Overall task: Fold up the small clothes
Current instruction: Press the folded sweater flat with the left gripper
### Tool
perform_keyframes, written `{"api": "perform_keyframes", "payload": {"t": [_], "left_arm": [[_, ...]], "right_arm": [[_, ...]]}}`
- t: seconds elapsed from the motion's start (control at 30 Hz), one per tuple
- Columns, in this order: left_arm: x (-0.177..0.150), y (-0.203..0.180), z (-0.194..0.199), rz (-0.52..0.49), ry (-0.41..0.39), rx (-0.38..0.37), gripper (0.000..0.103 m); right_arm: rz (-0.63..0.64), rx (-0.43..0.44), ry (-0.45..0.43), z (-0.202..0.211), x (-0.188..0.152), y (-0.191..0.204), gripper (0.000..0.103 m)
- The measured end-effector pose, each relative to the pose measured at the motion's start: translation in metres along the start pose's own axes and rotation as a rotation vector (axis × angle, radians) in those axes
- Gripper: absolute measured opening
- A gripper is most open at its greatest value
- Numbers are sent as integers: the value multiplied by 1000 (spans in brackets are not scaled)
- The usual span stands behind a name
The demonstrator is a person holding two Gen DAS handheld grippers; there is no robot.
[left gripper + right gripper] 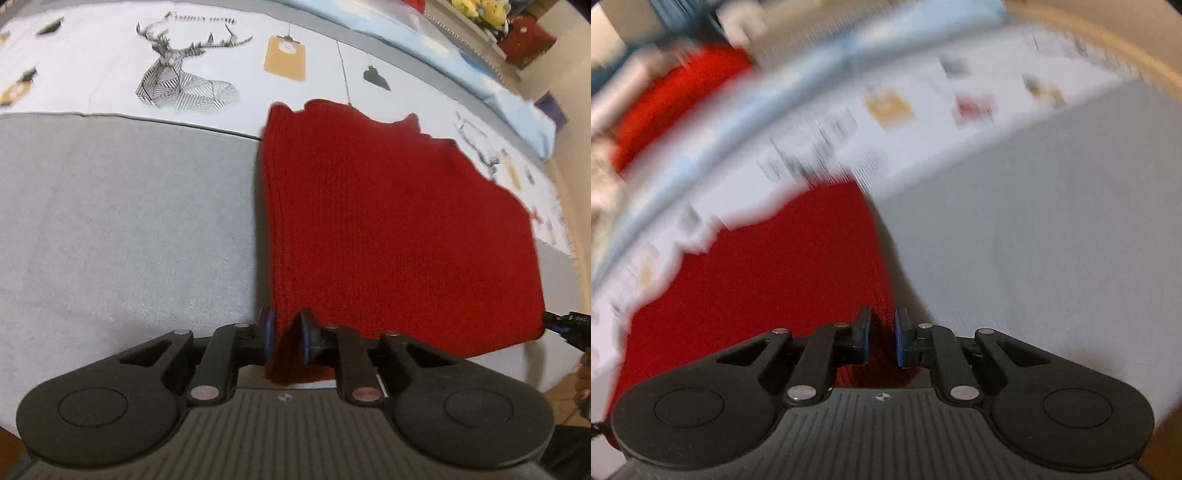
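Over grey-and-white printed bedsheet (110, 206): red knit garment (399, 221), near edge pinched at two corners, left gripper (286, 334) and right gripper (881, 339) each clamped on cloth, likely keeping the hem taut for an even fold.

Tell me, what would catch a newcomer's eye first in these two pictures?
The bright red knitted cloth stands out most, spread over the grey and white table cover. The left gripper pinches its near left corner and the right gripper pinches its near right corner, jaws closed on the fabric. Farther back on the cover, to the left of the cloth, is a striped black-and-white deer print.
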State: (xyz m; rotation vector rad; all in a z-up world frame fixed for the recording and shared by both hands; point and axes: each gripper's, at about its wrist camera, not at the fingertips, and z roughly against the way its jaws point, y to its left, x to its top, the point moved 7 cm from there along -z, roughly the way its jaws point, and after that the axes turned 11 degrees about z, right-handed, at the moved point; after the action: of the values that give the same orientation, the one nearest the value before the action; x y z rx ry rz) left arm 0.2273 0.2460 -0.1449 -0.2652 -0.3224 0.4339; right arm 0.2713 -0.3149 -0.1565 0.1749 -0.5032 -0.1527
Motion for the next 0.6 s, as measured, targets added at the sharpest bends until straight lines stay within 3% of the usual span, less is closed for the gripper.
{"api": "perform_keyframes", "payload": {"t": [0.03,0.07,0.17,0.23,0.27,0.37,0.43,0.5,0.6], "left_arm": [[2,-2,4,-14,-26,7,21],[5,-6,9,-35,-52,2,21],[1,-15,12,-72,-48,-57,21],[-6,-20,3,-123,-4,-50,20],[-10,-20,-3,-142,15,-31,20],[-23,-12,-22,-171,79,79,21],[-25,-9,-25,-172,92,103,21],[-22,-11,-19,-160,68,89,21],[-16,-15,-10,-154,26,49,21]], "right_arm": [[-13,-24,51,-8,-7,-4,16],[-31,-61,66,-10,-11,-10,27],[-9,-155,-64,13,5,-10,30],[54,-133,-145,28,14,-1,30],[77,-70,-143,28,13,7,30],[106,11,14,1,-6,17,29],[141,-60,142,-19,-25,12,31],[133,-66,155,-22,-28,11,33],[114,-47,84,-8,-19,15,33]]}}
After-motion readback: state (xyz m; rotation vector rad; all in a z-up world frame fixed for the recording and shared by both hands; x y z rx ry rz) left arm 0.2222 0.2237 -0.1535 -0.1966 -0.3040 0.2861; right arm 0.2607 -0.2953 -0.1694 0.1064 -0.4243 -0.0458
